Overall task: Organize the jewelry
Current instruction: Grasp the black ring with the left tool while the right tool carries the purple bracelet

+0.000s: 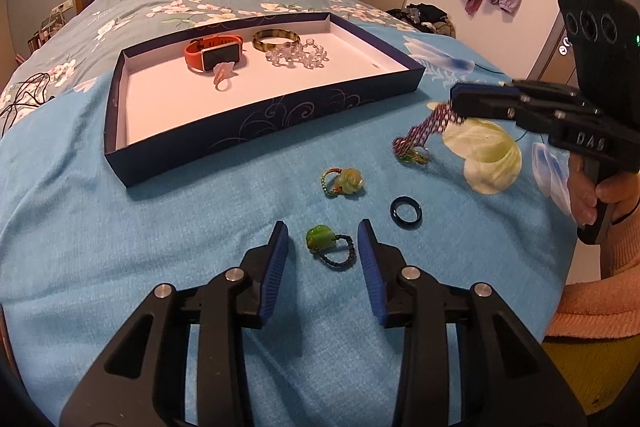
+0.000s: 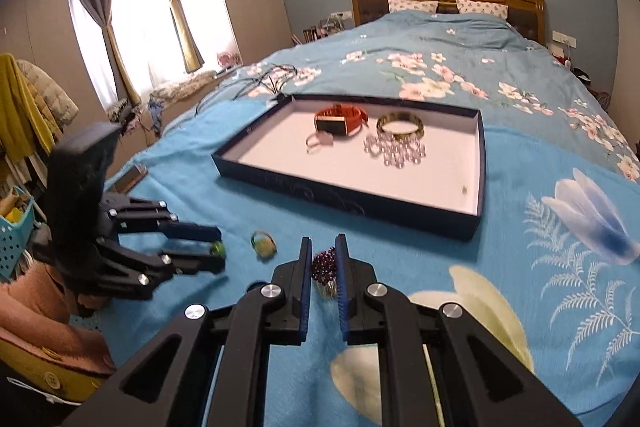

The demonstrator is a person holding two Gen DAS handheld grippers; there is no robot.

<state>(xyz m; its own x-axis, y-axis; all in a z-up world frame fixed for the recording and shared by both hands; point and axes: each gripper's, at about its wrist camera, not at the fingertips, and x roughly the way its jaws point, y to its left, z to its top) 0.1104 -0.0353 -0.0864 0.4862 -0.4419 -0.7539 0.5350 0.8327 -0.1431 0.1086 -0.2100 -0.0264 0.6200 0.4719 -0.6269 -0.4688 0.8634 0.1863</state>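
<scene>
Beads of a purple bracelet [image 2: 324, 263] sit pinched between the pads of the right gripper [image 2: 323, 251], whose jaws are closed on the strand; in the left wrist view the bracelet's free end trails down and left from the fingertips to the blue bedspread [image 1: 160, 227], so its long axis runs slantwise, upper end in the grip, lower end touching the cloth. The navy tray [image 1: 280, 111], already holding an orange watch [image 1: 212, 53], an amber bangle [image 1: 276, 39], a clear bead bracelet [image 1: 298, 57] and a pale ring [image 1: 222, 75], lies ahead of that gripper and slightly to its right, so the right hand is the nearer one for the carry. The left gripper [image 1: 323, 247] hangs with jaws apart on either side of a green-stone ring [image 1: 330, 247], not pressing it; its stone points left, band right. Another green ring [image 1: 344, 181] and a dark blue ring [image 1: 406, 213] lie just beyond on the bedspread.
</scene>
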